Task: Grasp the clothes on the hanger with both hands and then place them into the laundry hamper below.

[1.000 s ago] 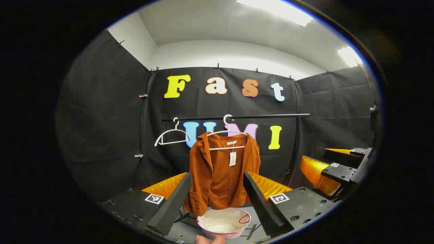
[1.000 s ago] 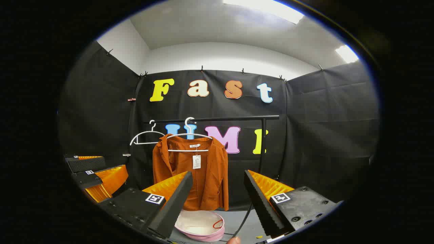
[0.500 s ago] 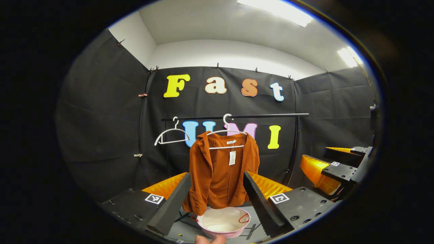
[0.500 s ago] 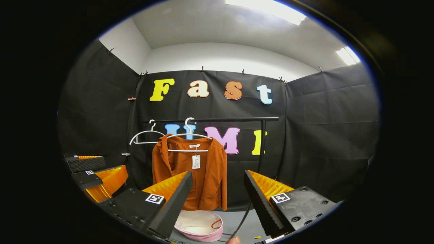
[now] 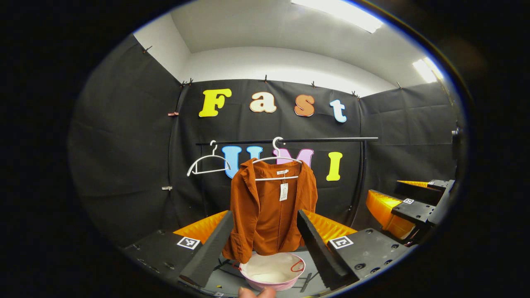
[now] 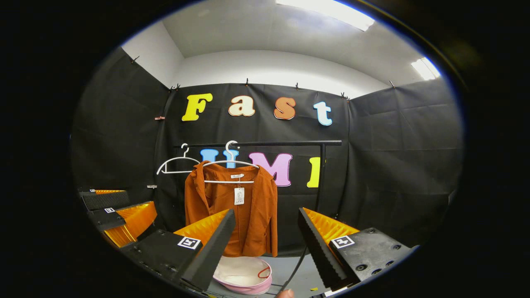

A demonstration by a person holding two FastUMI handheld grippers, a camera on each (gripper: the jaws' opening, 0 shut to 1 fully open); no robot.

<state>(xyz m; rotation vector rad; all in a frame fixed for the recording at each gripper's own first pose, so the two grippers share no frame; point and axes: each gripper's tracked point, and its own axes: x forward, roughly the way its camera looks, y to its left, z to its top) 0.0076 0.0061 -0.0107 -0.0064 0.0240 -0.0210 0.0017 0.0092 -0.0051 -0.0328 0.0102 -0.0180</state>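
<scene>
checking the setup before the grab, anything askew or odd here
Slightly. The orange jacket hangs lopsided on its white hanger: one collar side rides up and folds over. The empty hanger beside it tilts. The pink hamper sits upright below.

A rust-orange corduroy jacket hangs open-fronted at centre frame on a white hanger, with a white tag at the collar. The pink-rimmed, white-lined laundry hamper sits directly below it, at bottom centre, with its mouth open upward.
</scene>
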